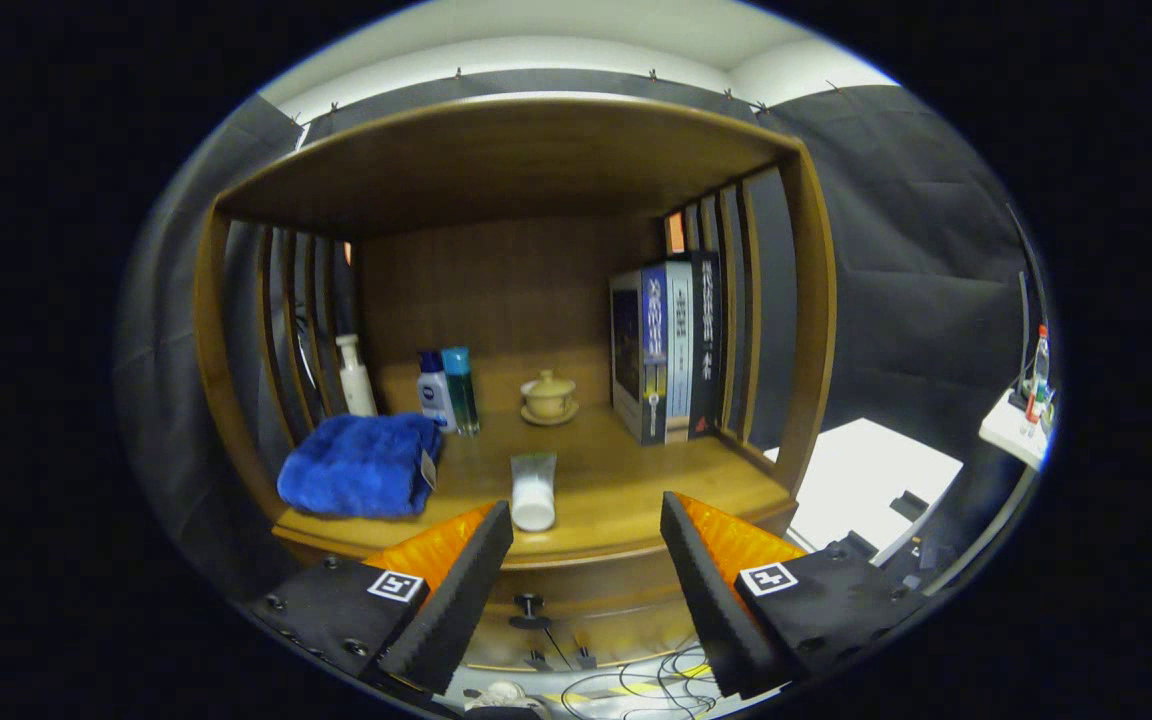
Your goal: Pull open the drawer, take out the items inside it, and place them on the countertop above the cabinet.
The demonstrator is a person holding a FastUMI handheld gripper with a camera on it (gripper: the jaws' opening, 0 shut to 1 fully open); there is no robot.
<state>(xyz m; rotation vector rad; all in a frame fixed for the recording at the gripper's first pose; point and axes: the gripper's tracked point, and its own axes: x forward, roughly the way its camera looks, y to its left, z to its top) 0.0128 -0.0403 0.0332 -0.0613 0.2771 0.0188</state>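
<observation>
- Wooden cabinet (pixel 816 300) with slatted sides stands ahead of me against the booth's dark cloth; its countertop (pixel 636 480) carries a blue towel (pixel 361 465), a white pump bottle (pixel 354 378), two small bottles (pixel 446 390), a lidded cup on a saucer (pixel 548 397), a row of books (pixel 671 345) and a white tube (pixel 534 490) near the front edge.
- Below the countertop edge sits the drawer (pixel 586 595), its front closed as far as I can tell, with a dark knob (pixel 529 604) between my fingers and lower down.
- What lies inside the drawer is hidden, so this fits either a drawer waiting to be pulled or one emptied and pushed back; the tube may be one of its items, I cannot say.
- My claw (pixel 586 545) is spread wide, released, gripping and touching nothing.
</observation>
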